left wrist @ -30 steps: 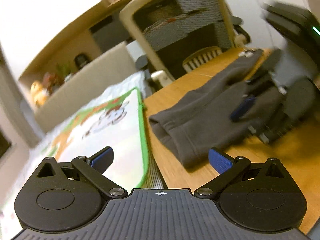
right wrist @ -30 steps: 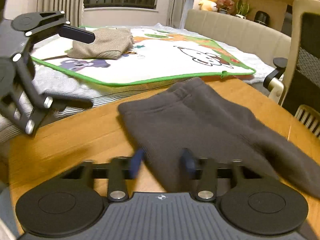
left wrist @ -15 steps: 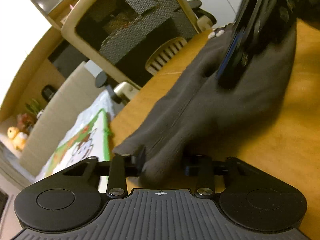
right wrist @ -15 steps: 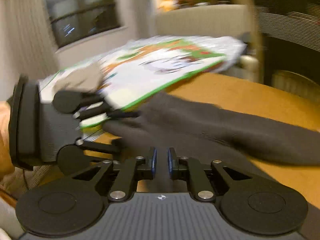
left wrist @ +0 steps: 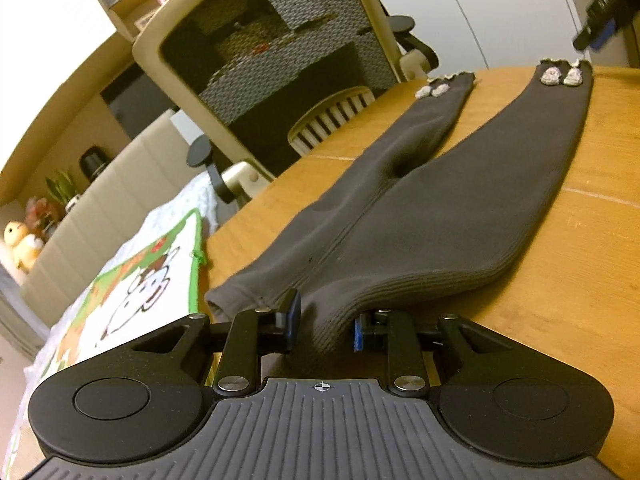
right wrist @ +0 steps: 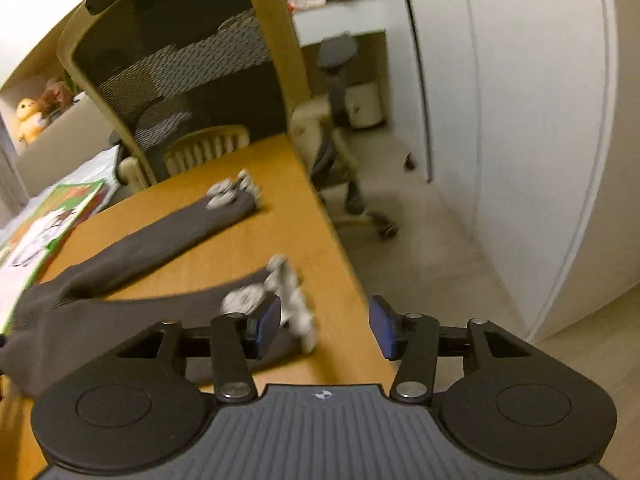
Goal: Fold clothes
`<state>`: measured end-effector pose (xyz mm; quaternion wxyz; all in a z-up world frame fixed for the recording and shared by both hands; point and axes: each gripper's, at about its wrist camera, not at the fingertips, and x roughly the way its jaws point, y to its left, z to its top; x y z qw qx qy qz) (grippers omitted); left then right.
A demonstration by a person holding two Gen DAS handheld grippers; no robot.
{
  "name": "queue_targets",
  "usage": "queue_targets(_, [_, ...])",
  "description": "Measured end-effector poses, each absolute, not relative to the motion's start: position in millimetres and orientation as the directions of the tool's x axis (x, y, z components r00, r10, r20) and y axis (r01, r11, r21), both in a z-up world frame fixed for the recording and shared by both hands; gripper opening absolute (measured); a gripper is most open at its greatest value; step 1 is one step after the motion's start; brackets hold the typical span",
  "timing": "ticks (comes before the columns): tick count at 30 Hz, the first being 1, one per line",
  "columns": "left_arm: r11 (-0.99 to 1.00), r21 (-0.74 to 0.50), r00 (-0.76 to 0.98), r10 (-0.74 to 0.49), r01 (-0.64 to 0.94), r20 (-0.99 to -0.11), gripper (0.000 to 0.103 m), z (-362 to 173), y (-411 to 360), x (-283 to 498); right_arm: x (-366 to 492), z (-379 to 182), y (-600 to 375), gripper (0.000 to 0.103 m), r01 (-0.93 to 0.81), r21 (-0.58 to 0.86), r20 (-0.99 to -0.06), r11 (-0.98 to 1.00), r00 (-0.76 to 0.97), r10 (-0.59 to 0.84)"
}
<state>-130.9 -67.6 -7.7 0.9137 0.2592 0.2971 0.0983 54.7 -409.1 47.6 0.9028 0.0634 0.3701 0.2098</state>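
Note:
Dark grey pants [left wrist: 420, 216] lie flat on the wooden table [left wrist: 592, 280], both legs stretching away to white frilled cuffs [left wrist: 560, 76]. My left gripper [left wrist: 324, 328] is shut on the bunched waistband at the near end. My right gripper [left wrist: 600, 32] hovers at the far end, over the table's corner. In the right wrist view my right gripper [right wrist: 324, 326] has its jaws opening. The nearer leg's white cuff [right wrist: 288, 300] lies blurred just beside the left fingertip, with no pad pressing on it. The other leg [right wrist: 160, 236] runs farther back.
A mesh office chair [left wrist: 272, 52] stands against the table's far side. A bed with a green-edged cartoon mat [left wrist: 132, 292] lies to the left. The table edge [right wrist: 336, 240] drops to the floor beside white wardrobe doors [right wrist: 520, 120].
My left gripper went from wide open to shut on the waistband. My right gripper swung from the waist end to the leg cuffs, rolled, and its jaws parted.

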Motion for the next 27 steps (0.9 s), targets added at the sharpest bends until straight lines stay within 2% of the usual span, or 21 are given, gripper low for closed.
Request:
queue_targets(2, [0.851, 0.524, 0.801, 0.326, -0.018, -0.502, 0.026, -7.0, -67.7, -130.1, 55.4, 38.4, -404.4, 0.05, -0.344, 0.308, -0.652, 0.887, 0.602, 0.46])
queue_targets(3, [0.855, 0.519, 0.799, 0.321, -0.013, -0.509, 0.019, -6.6, -67.6, -130.0, 54.3, 36.2, -400.7, 0.039, -0.361, 0.314, -0.65, 0.878, 0.592, 0.476])
queue_targets(4, [0.858, 0.513, 0.796, 0.316, -0.009, -0.516, 0.011, -6.3, -67.4, -130.0, 53.4, 34.9, -397.0, 0.021, -0.378, 0.321, -0.649, 0.868, 0.58, 0.493])
queue_targets(5, [0.877, 0.48, 0.793, 0.302, -0.014, -0.529, 0.01, -2.1, -63.6, -128.8, 53.3, 36.5, -393.0, 0.01, -0.394, 0.336, -0.647, 0.855, 0.563, 0.514])
queue_targets(8, [0.941, 0.336, 0.789, 0.233, -0.036, -0.568, 0.01, 19.4, -42.7, -119.1, 68.6, 49.8, -381.4, 0.007, -0.434, 0.33, -0.634, 0.839, 0.556, 0.537])
queue_targets(11, [0.967, 0.23, 0.803, 0.223, -0.111, -0.553, 0.01, 48.7, -9.4, -92.7, 108.7, 76.8, -362.7, 0.006, -0.478, 0.316, -0.581, 0.819, 0.586, 0.566])
queue_targets(14, [0.958, 0.166, 0.776, 0.286, -0.233, -0.562, 0.021, 58.8, 32.7, -57.8, 162.0, 111.5, -331.9, 0.007, -0.523, 0.24, -0.496, 0.818, 0.658, 0.567])
queue_targets(16, [0.934, 0.166, 0.743, 0.353, -0.316, -0.569, 0.037, 55.4, 53.6, -42.8, 187.9, 118.3, -309.7, 0.016, -0.51, 0.212, -0.46, 0.834, 0.701, 0.545])
queue_targets(18, [0.9, 0.163, 0.706, 0.42, -0.403, -0.57, 0.044, 52.4, 72.6, -32.9, 206.6, 121.4, -292.0, 0.046, -0.481, 0.177, -0.433, 0.859, 0.746, 0.506])
queue_targets(20, [0.891, 0.134, 0.7, 0.427, -0.434, -0.573, 0.046, 54.1, 83.0, -36.6, 211.9, 116.5, -283.5, 0.047, -0.471, 0.177, -0.433, 0.864, 0.751, 0.498])
queue_targets(23, [0.902, 0.151, 0.705, 0.412, -0.404, -0.578, 0.064, 54.6, 79.6, -41.4, 205.0, 96.2, -274.3, 0.049, -0.497, 0.195, -0.477, 0.846, 0.705, 0.525])
queue_targets(25, [0.91, 0.162, 0.702, 0.4, -0.382, -0.589, 0.08, 49.5, 74.7, -41.7, 199.3, 81.0, -266.2, 0.049, -0.502, 0.187, -0.517, 0.844, 0.68, 0.519])
queue_targets(27, [0.908, 0.138, 0.687, 0.392, -0.395, -0.612, 0.085, 41.5, 78.6, -39.3, 197.9, 68.0, -258.8, 0.049, -0.5, 0.19, -0.545, 0.845, 0.663, 0.514])
